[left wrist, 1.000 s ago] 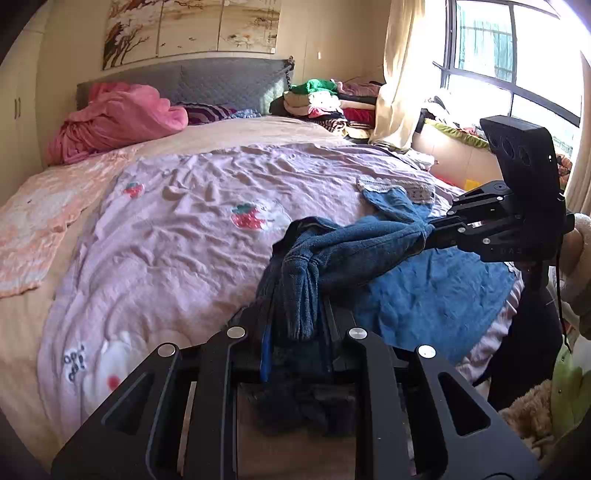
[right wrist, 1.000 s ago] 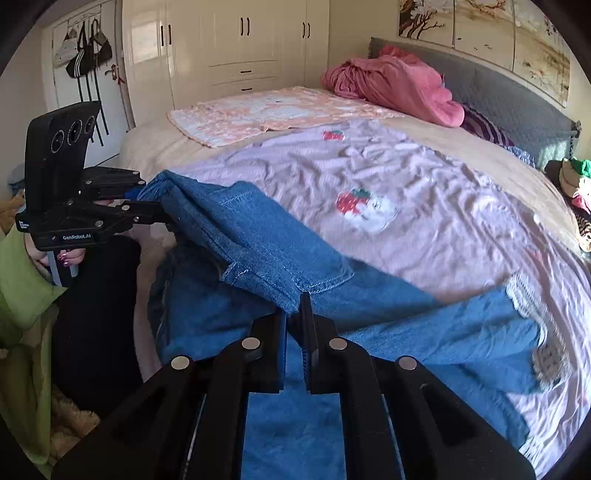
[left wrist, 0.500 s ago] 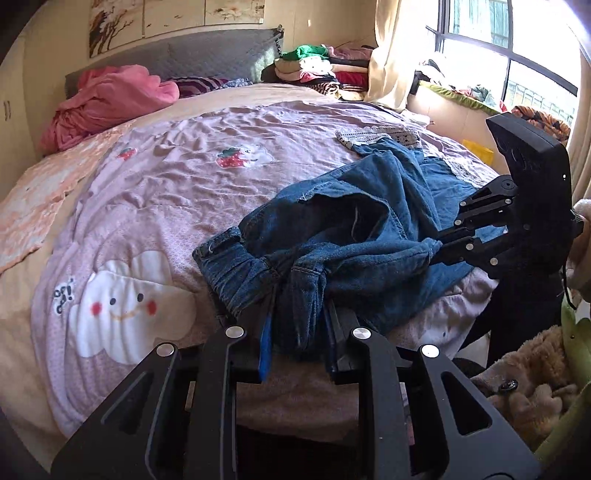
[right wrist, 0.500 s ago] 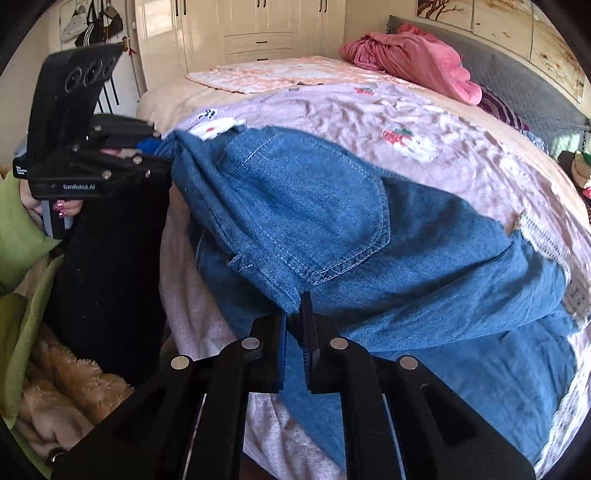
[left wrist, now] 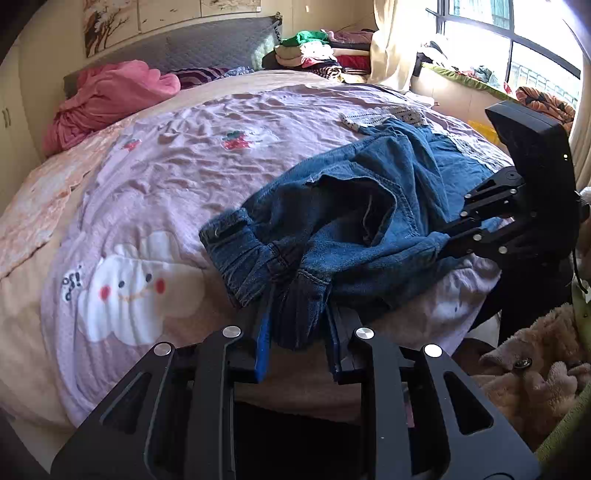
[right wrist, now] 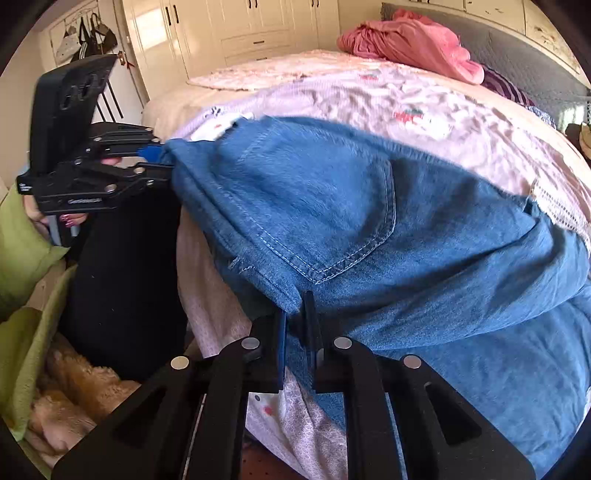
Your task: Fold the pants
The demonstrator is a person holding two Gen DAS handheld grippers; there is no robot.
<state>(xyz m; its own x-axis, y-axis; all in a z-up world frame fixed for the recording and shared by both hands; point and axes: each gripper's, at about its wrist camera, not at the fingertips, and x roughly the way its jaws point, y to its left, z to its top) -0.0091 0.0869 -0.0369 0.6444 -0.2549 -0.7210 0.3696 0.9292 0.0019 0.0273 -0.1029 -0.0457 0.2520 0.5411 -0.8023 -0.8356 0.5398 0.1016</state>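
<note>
Blue denim pants [left wrist: 351,221] lie crumpled on the near edge of the bed's pink quilt [left wrist: 184,166]. My left gripper [left wrist: 297,314] has the bunched waistband between its blue pads; its jaws are opening, and the cloth still fills the gap. In the right wrist view the left gripper [right wrist: 166,162] pulls that corner of the pants [right wrist: 369,221] to the left. My right gripper [right wrist: 295,306] pinches a denim edge below the back pocket, its jaws almost together. It shows in the left wrist view as the right gripper [left wrist: 441,247] at the pants' right side.
A pink blanket [left wrist: 110,96] is heaped at the headboard, and folded clothes [left wrist: 317,51] are stacked at the far corner. A brown plush toy [left wrist: 524,369] lies on the floor to the right. White wardrobes [right wrist: 240,33] stand beyond the bed. A person's hand [right wrist: 70,219] grips the left handle.
Both grippers came down and toward the bed's near edge. The pants, earlier hanging stretched between them, now rest spread on the quilt. The left jaws stand a little wider.
</note>
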